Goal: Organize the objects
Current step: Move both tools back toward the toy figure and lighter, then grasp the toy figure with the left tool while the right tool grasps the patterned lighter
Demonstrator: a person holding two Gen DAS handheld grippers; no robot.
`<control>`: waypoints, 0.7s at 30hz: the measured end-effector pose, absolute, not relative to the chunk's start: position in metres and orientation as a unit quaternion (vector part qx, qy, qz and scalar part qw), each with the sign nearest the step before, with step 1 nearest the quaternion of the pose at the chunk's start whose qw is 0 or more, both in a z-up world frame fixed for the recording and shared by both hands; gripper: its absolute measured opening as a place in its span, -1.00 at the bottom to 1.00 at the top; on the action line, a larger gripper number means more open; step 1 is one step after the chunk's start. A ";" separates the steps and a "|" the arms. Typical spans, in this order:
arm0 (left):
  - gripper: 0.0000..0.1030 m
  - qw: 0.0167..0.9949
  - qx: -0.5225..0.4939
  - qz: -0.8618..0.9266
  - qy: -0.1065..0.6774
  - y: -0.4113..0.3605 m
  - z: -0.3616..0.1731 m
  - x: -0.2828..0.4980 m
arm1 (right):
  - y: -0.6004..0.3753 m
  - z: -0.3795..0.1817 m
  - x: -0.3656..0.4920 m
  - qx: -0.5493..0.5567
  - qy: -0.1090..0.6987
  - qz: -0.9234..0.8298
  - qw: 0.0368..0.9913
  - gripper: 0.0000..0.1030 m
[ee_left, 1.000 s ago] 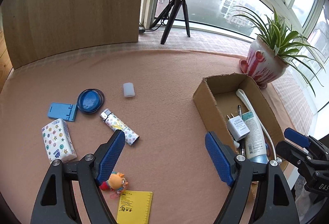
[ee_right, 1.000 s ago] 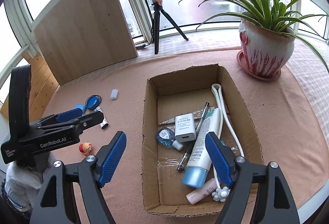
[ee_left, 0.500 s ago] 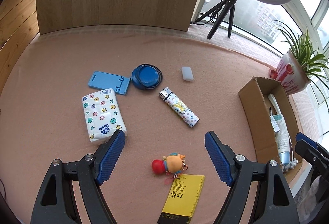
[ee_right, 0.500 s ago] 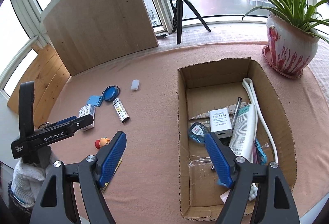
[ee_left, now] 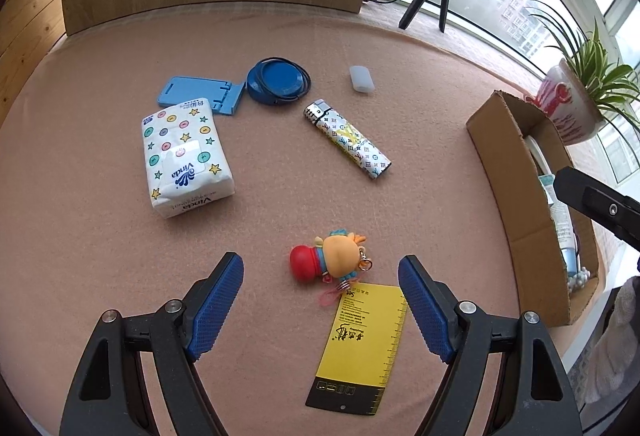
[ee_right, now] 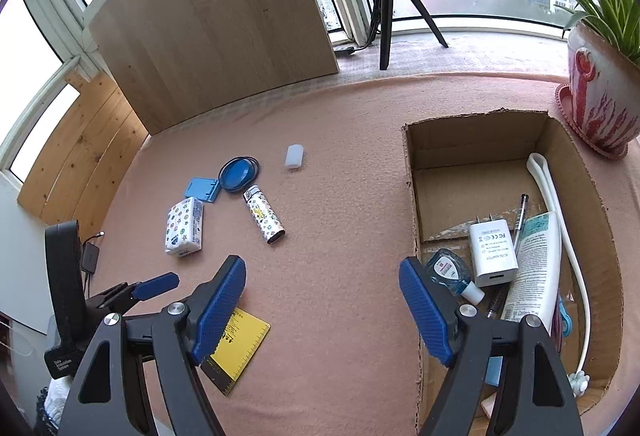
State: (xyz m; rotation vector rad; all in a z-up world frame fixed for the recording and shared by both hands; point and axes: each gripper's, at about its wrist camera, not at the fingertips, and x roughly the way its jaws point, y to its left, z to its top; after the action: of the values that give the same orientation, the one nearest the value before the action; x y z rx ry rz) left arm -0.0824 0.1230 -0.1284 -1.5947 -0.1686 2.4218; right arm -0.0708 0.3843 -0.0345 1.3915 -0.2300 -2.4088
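My left gripper [ee_left: 320,300] is open and empty, low over the pink mat, just short of a small toy keychain figure [ee_left: 328,262] with a red cap. A yellow card [ee_left: 362,344] lies by its right finger. Farther off lie a tissue pack [ee_left: 184,156], a patterned lighter [ee_left: 346,140], a blue phone stand [ee_left: 200,96], a blue round lid [ee_left: 276,80] and a small white case [ee_left: 361,78]. My right gripper [ee_right: 322,304] is open and empty beside the cardboard box [ee_right: 412,204], which holds a charger [ee_right: 492,252], a tube [ee_right: 532,268] and other items.
A potted plant [ee_right: 600,96] stands behind the box at the right. A ring light tripod [ee_right: 386,8] and a wooden board [ee_right: 216,20] stand at the back of the mat. The box also shows at the right of the left wrist view [ee_left: 504,172].
My left gripper has swung left from the box and come down close to the toy figure. My right gripper has drifted left, off the box.
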 end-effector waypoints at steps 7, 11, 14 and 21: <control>0.60 0.116 -0.550 0.826 -0.046 0.132 -0.135 -0.084 | 0.367 -0.046 -0.082 0.502 -0.064 -0.844 0.178 0.47; 0.52 0.111 -0.549 0.828 -0.035 0.138 -0.140 -0.086 | 0.361 -0.050 -0.089 0.507 -0.057 -0.841 0.179 0.47; 0.39 0.109 -0.551 0.827 -0.028 0.143 -0.145 -0.088 | 0.355 -0.053 -0.094 0.510 -0.051 -0.839 0.182 0.47; 0.06 0.108 -0.553 0.826 -0.027 0.139 -0.153 -0.090 | 0.337 -0.060 -0.109 0.515 -0.033 -0.836 0.188 0.47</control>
State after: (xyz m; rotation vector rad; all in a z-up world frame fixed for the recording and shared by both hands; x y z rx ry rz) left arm -0.0897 0.1390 -0.1531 -1.6277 -0.0809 2.4301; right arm -0.1091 0.3374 -0.0600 1.4479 -0.0915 -2.3519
